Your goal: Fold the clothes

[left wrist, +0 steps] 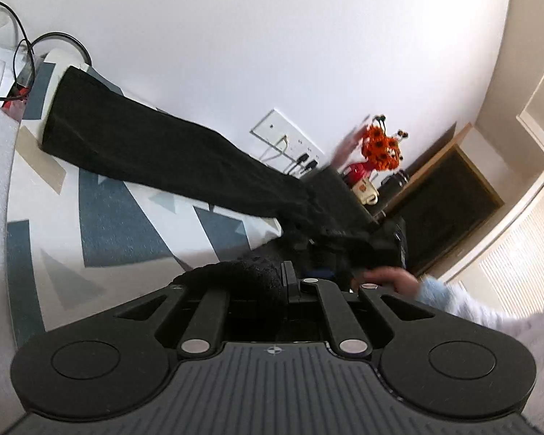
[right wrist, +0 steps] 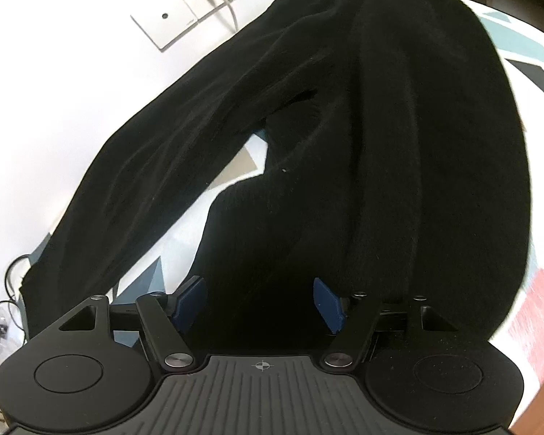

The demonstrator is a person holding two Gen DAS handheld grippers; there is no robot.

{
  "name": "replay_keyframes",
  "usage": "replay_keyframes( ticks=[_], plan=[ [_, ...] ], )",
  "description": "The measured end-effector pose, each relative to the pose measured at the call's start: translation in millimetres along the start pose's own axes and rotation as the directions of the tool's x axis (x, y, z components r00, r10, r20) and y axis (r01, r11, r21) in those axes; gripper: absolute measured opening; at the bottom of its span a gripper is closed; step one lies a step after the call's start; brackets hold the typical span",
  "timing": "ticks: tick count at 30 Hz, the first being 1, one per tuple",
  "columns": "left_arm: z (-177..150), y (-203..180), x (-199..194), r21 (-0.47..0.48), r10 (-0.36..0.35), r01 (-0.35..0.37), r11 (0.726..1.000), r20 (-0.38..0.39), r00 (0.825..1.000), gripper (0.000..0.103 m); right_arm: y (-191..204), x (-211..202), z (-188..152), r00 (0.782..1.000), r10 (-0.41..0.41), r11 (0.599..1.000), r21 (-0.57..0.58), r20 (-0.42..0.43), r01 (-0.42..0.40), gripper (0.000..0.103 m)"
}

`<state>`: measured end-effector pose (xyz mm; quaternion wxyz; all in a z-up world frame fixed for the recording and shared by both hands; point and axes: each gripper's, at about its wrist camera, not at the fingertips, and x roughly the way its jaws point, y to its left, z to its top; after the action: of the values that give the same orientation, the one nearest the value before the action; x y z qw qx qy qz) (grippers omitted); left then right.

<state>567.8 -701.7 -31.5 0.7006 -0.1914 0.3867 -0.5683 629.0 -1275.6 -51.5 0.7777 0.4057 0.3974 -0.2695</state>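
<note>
geometric-patterned surface, perhaps a bed, black garment

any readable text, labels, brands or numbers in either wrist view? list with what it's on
None readable in either view.
Cream mug beside the orange flowers: orange print, too blurred to tell whether it holds text.
Wall socket plates: no legible markings.
Black garment: no visible tag or logo.
Gripper bodies: a crosshair mark only, no lettering.

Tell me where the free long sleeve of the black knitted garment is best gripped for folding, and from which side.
Grip the long black sleeve at its cuff end, the squared-off edge lying flat on the geometric-patterned cloth surface. Come from beyond the cuff, along the sleeve's length: it lies straight and flat, so low jaws could probably slide over that free edge, then carry it inward.
</note>
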Motion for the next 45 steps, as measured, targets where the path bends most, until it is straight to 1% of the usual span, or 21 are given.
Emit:
replay_keyframes(
  ticks=[2, 4, 6, 7, 9, 13, 17, 20, 22, 25, 28, 30, 32, 35, 36, 37, 39, 40, 41, 43, 45],
  plan=[
    [-3.3, -7.0, -1.7, 0.011, -0.011, 0.011, 1.000, -0.007, 1.000, 0.009, 2.9, 8.2, 4.7, 1.000, -0.010, 1.000, 0.013, -0.018, 0.010, 0.063],
    [-6.1, -12.5, -3.7, 0.008, -0.028, 0.028, 1.000, -0.002, 1.000, 0.009, 6.4, 10.8, 6.2, 0.999, -0.033, 0.999, 0.021, -0.018, 0.033, 0.052],
    [-8.2, -16.5, -5.6, 0.001, -0.040, 0.040, 0.999, 0.006, 0.999, 0.009, 7.0, 9.1, 5.6, 0.999, -0.033, 0.999, 0.036, -0.013, 0.033, 0.022],
    [-8.2, -16.6, -6.6, -0.004, -0.037, 0.037, 0.999, 0.010, 0.999, 0.009, 4.8, 7.8, 5.0, 1.000, -0.010, 0.998, 0.059, -0.014, 0.010, 0.014],
    [-8.4, -16.9, -8.7, -0.014, -0.030, 0.030, 0.999, 0.019, 0.999, 0.009, -1.0, 3.4, 3.4, 0.999, 0.037, 0.994, 0.104, -0.006, -0.037, 0.009],
    [-8.7, -17.6, -12.9, -0.035, -0.016, 0.018, 0.999, 0.036, 0.999, 0.009, -6.1, -20.9, 0.8, 0.990, 0.126, 0.984, 0.118, 0.066, -0.133, 0.007],
    [-9.0, -18.2, -17.1, -0.056, -0.002, 0.005, 0.998, 0.052, 0.999, 0.009, -11.1, -56.3, 1.4, 0.968, 0.207, 0.965, 0.130, 0.140, -0.226, 0.007],
    [-8.5, -18.1, -19.9, -0.070, 0.003, 0.001, 0.998, 0.064, 0.998, 0.009, -6.4, -72.1, 8.3, 0.953, 0.255, 0.958, 0.093, 0.165, -0.272, 0.007],
    [-4.6, -12.0, -19.8, -0.082, 0.010, -0.004, 0.997, 0.074, 0.997, 0.009, 6.7, -69.2, 17.8, 0.950, 0.268, 0.959, 0.044, 0.162, -0.278, 0.007],
    [1.4, 2.9, -17.6, -0.121, 0.043, -0.033, 0.992, 0.083, 0.996, 0.009, 37.5, -43.5, 31.8, 0.957, 0.259, 0.966, -0.028, 0.132, -0.257, 0.007],
    [8.5, 23.2, -8.6, -0.170, 0.143, -0.131, 0.977, 0.062, 0.988, 0.009, 64.9, -0.6, 39.9, 0.973, 0.221, 0.973, -0.077, 0.069, -0.216, 0.007],
    [14.8, 34.7, -0.3, -0.185, 0.248, -0.239, 0.953, 0.025, 0.969, 0.011, 76.6, 27.8, 42.1, 0.982, 0.186, 0.979, -0.091, 0.022, -0.183, 0.008],
    [19.8, 41.6, 6.5, -0.159, 0.332, -0.327, 0.932, 0.002, 0.943, 0.020, 83.9, 53.5, 42.3, 0.991, 0.136, 0.986, -0.092, -0.019, -0.137, 0.011],
    [27.5, 44.1, 14.5, -0.053, 0.442, -0.441, 0.896, -0.003, 0.897, 0.023, 88.0, 65.6, 39.5, 0.991, 0.134, 0.987, -0.091, -0.011, -0.134, 0.029],
    [30.6, 45.2, 17.0, -0.024, 0.487, -0.487, 0.873, 0.002, 0.873, 0.023, 89.4, 64.5, 38.2, 0.990, 0.144, 0.985, -0.094, -0.002, -0.143, 0.041],
    [34.2, 46.9, 19.4, -0.003, 0.539, -0.539, 0.842, 0.013, 0.842, 0.023, 91.0, 61.5, 36.8, 0.987, 0.158, 0.983, -0.100, 0.008, -0.156, 0.054],
    [40.9, 50.5, 21.7, -0.001, 0.619, -0.619, 0.785, 0.053, 0.784, 0.023, 94.3, 52.6, 33.9, 0.982, 0.187, 0.977, -0.115, 0.041, -0.181, 0.063],
    [44.8, 51.7, 21.8, -0.006, 0.662, -0.664, 0.747, 0.083, 0.745, 0.023, 95.8, 45.3, 33.0, 0.977, 0.204, 0.973, -0.124, 0.068, -0.195, 0.065],
    [46.5, 50.0, 22.8, -0.002, 0.678, -0.681, 0.732, 0.097, 0.728, 0.024, 96.6, 37.5, 32.5, 0.969, 0.228, 0.967, -0.133, 0.094, -0.215, 0.071],
    [46.0, 40.7, 26.9, 0.028, 0.659, -0.664, 0.747, 0.097, 0.745, 0.029, 96.5, 20.0, 32.7, 0.953, 0.268, 0.956, -0.159, 0.140, -0.245, 0.078],
    [45.5, 31.5, 30.9, 0.058, 0.640, -0.646, 0.761, 0.095, 0.762, 0.038, 93.7, 1.8, 33.6, 0.946, 0.271, 0.954, -0.179, 0.177, -0.239, 0.080]
  ],
)
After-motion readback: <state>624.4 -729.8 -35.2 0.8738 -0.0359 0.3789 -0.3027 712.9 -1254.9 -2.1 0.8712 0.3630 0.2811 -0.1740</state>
